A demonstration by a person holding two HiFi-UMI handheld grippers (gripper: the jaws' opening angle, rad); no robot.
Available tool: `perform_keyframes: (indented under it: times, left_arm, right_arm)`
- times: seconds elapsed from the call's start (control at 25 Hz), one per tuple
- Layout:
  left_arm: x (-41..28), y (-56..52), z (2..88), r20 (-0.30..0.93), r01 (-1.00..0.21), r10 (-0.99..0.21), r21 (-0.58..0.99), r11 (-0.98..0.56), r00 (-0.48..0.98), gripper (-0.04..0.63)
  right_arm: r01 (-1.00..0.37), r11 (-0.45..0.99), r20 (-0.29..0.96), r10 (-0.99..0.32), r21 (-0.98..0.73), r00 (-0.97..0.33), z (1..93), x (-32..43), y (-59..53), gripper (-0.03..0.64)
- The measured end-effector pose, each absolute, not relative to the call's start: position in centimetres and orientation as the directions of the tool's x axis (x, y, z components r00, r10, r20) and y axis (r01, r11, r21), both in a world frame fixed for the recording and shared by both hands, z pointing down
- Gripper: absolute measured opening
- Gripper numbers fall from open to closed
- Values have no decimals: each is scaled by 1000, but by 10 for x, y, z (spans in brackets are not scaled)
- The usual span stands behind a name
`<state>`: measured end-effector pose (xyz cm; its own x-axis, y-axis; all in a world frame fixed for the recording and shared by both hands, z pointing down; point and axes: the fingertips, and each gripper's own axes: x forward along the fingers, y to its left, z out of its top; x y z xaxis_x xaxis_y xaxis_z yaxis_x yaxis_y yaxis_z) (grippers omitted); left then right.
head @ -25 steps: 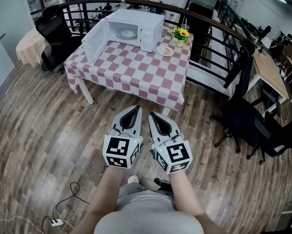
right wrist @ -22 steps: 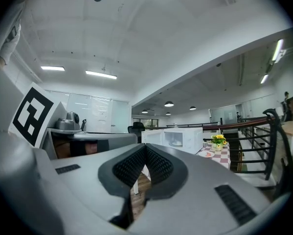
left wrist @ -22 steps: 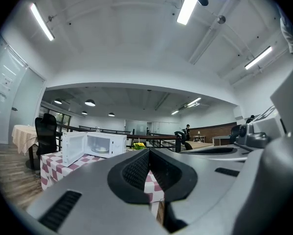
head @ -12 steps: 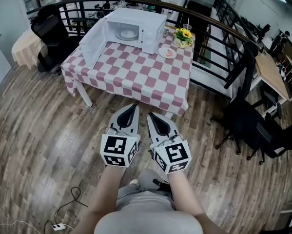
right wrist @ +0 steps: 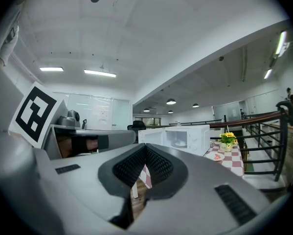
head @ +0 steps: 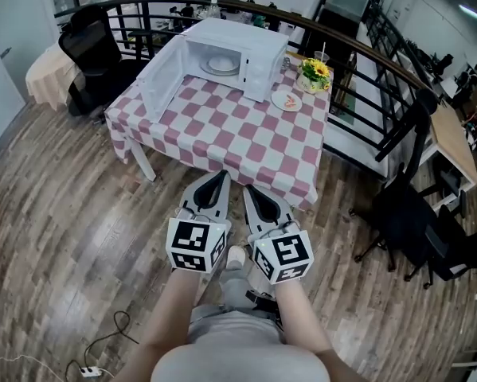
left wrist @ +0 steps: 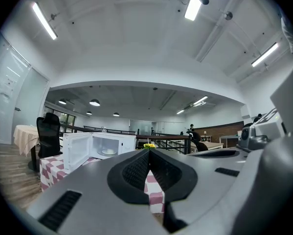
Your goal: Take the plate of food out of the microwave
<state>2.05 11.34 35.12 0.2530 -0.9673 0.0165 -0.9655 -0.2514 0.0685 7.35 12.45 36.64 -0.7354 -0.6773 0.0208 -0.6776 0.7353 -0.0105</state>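
Observation:
A white microwave (head: 242, 54) stands at the far end of a red-and-white checked table (head: 222, 134), its door (head: 160, 82) swung open to the left. Inside it lies a white plate of food (head: 220, 64). The left gripper view shows the microwave (left wrist: 107, 148) and its plate (left wrist: 108, 152) far off; the right gripper view shows the same microwave (right wrist: 185, 138) and plate (right wrist: 180, 143). My left gripper (head: 220, 177) and right gripper (head: 249, 190) are held side by side over the wooden floor, short of the table's near edge. Both are shut and empty.
A small plate with food (head: 287, 100) and a pot of yellow flowers (head: 314, 74) sit right of the microwave. A black railing (head: 365, 78) runs behind the table. Office chairs stand at far left (head: 91, 54) and right (head: 405, 213). A cable (head: 103, 341) lies on the floor.
The table and microwave have come nearer and shifted right in the head view as the person steps forward. Both grippers stay shut and side by side.

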Motion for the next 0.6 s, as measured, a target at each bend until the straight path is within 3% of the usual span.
perform_keyframes:
  times: [0.6]
  left_arm:
    - [-14, -5, 346, 21, -973, -974, 68, -222, 224, 2]
  right_arm:
    - [-640, 768, 23, -640, -11, -768, 359, 39, 2, 25]
